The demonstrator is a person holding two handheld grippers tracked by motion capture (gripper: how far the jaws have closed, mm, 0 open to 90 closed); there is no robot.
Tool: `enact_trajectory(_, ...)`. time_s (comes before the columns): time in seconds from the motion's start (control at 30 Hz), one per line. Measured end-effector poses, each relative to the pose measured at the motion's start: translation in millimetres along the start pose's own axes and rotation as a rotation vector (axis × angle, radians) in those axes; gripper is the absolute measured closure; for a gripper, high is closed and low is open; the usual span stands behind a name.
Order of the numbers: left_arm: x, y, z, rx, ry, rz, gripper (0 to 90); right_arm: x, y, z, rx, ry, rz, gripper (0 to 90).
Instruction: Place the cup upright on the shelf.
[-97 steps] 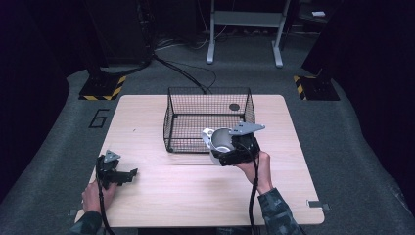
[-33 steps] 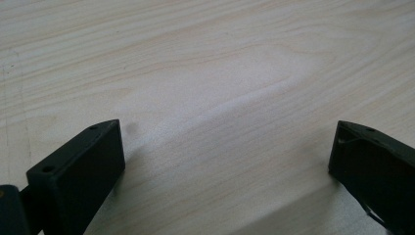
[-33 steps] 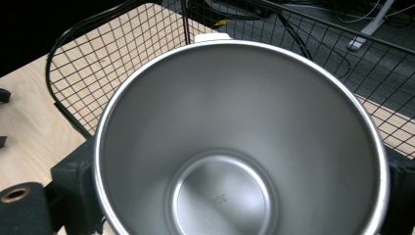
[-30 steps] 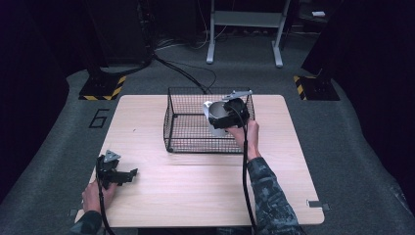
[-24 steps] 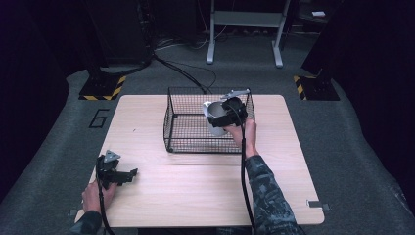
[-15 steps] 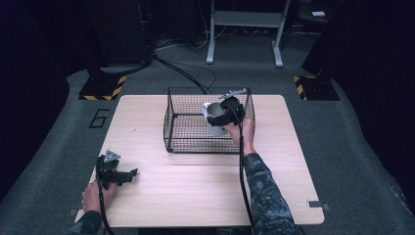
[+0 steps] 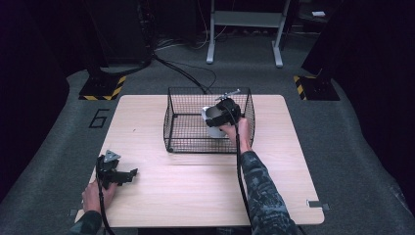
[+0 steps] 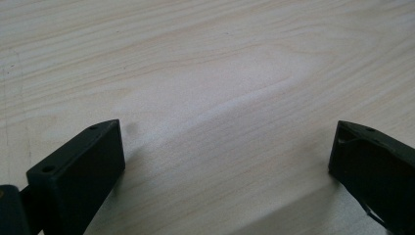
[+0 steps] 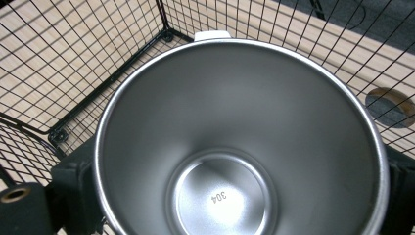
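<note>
Steel cup [image 9: 240,147]: held inside the wire basket [image 7: 186,125], toward its right side, mouth facing the right gripper's camera.
Right gripper [image 7: 222,113]: jaws clamped on the cup's sides.
Left gripper [image 7: 116,172]: jaws spread wide, empty, on the table [image 7: 195,196].
Step done well: lower until the base rests on the mesh, clear of the walls, then release.

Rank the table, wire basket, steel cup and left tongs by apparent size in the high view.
1. table
2. wire basket
3. steel cup and left tongs: look about alike, and the right tongs cover part of the cup, so unranked.
</note>
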State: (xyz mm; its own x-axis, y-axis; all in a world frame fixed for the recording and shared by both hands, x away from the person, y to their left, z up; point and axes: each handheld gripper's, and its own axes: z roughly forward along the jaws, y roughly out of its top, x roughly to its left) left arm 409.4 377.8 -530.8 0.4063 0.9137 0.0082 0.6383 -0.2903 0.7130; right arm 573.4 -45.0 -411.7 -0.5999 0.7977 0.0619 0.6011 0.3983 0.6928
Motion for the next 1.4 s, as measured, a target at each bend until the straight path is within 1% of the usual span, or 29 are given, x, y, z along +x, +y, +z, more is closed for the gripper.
enact_trajectory(0.07, 0.0, 0.0, 0.0, 0.0, 0.0, 0.0, 0.1, -0.7, 0.3, 3.2, 0.011, 0.007, 0.001, 6.5)
enact_trajectory(0.17, 0.0, 0.0, 0.0, 0.0, -0.001, 0.0, 0.1, -1.0, 0.3, 5.2, 0.019, 0.005, 0.003, 6.5)
enact_trajectory(0.27, 0.1, 0.0, -0.1, 0.001, -0.001, 0.001, 0.1, -0.9, 0.8, 9.3, 0.041, -0.005, 0.006, 6.5)
enact_trajectory(0.33, 0.1, 0.0, -0.1, 0.001, -0.001, 0.0, 0.1, -1.4, 1.1, 11.0, 0.048, 0.001, 0.007, 6.5)
enact_trajectory(0.47, 0.1, 0.0, -0.1, 0.001, 0.0, 0.001, 0.1, -1.4, 2.0, 13.2, 0.057, -0.004, 0.004, 6.5)
enact_trajectory(0.73, 0.1, 0.0, -0.1, 0.001, 0.0, 0.001, 0.1, -0.6, 2.9, 20.9, 0.103, -0.006, 0.016, 6.4)
enact_trajectory(0.83, 0.0, 0.0, 0.0, 0.001, 0.0, 0.0, 0.1, -0.6, 3.0, 22.0, 0.111, -0.006, 0.02, 6.4)
enact_trajectory(1.03, 0.0, 0.0, -0.1, 0.001, -0.001, 0.0, 0.1, 0.1, 3.6, 25.2, 0.13, -0.014, 0.01, 6.4)
enact_trajectory(1.07, 0.0, 0.0, -0.1, 0.001, 0.0, 0.0, 0.1, 0.8, 4.1, 25.9, 0.141, -0.016, 0.02, 6.4)
enact_trajectory(1.13, -0.1, 0.0, -0.3, 0.004, -0.001, -0.001, 0.1, 0.1, 4.7, 27.2, 0.152, -0.013, 0.013, 6.4)
enact_trajectory(1.23, 0.0, 0.0, -0.2, 0.003, -0.001, -0.001, 0.1, 1.2, 4.7, 29.4, 0.157, -0.017, 0.02, 6.4)
enact_trajectory(1.27, 0.0, 0.0, -0.2, 0.003, -0.001, -0.001, 0.1, 1.4, 5.0, 30.8, 0.169, -0.022, 0.014, 6.3)
enact_trajectory(1.33, -0.1, 0.0, -0.2, 0.003, -0.001, -0.001, 0.1, 0.9, 5.1, 30.8, 0.166, -0.021, 0.008, 6.3)
enact_trajectory(1.4, 0.0, 0.0, -0.1, 0.001, -0.001, 0.0, 0.1, 1.3, 5.9, 31.4, 0.176, -0.018, 0.02, 6.3)
